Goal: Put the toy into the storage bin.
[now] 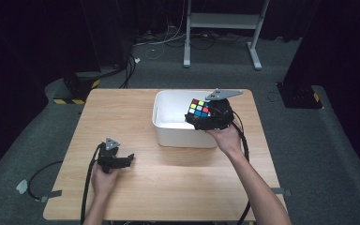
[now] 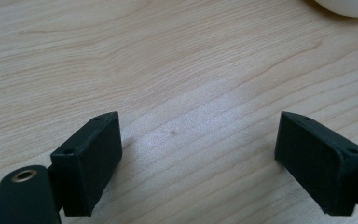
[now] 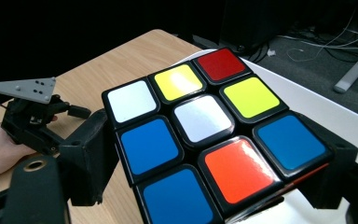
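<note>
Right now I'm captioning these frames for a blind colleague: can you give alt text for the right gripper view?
A scrambled puzzle cube sits clamped between the right tongs, its top face showing white, yellow, red, blue and orange stickers. Behind it lie the white bin and the wooden table, where the left tongs rest in a hand.

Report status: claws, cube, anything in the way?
Right claw shut on cube, held over white bin. Left claw open, empty, on table. Nothing in the way.

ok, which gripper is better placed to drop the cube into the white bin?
Right. The right gripper already clamps the multicoloured puzzle cube over the white plastic bin; the left gripper is open on the wooden table.
</note>
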